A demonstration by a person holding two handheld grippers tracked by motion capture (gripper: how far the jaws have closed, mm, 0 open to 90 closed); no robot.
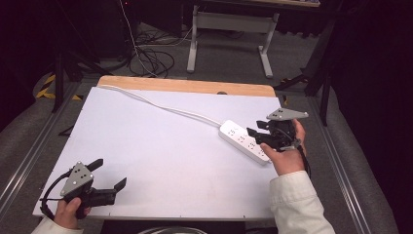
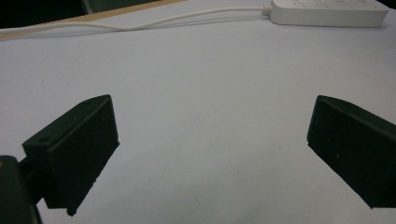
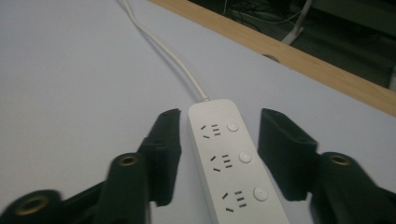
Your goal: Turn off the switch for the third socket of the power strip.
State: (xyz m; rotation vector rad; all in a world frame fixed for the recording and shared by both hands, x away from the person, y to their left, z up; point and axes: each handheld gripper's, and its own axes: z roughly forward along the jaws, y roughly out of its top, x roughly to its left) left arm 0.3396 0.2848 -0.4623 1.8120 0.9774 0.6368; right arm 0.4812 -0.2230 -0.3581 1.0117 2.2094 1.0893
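A: Starting at the left, what is the left gripper (image 1: 108, 173) doing?

B: It sits low at the near left corner of the white table (image 1: 160, 146), held in the person's left hand (image 1: 68, 212). Its jaws are spread wide with nothing but bare tabletop between them, as the left gripper view shows too.

A: And across the middle?

B: A white cable (image 1: 160, 105) runs from the far left edge of the table, by the wooden strip (image 1: 185, 86), diagonally to the power strip (image 1: 241, 139).

A: Where does that power strip lie?

B: Flat on the right part of the table, sockets up, its cable end pointing toward the far left. The left gripper is well apart from it.

A: The right gripper (image 1: 257, 134)?

B: Held in the right hand (image 1: 287, 156) over the strip's near end. In the right gripper view the jaws stand apart on either side of the strip, one on each long edge, with a small gap showing on both sides. The pads don't seem to press on it, though the lower part of that picture is a bit blurred.
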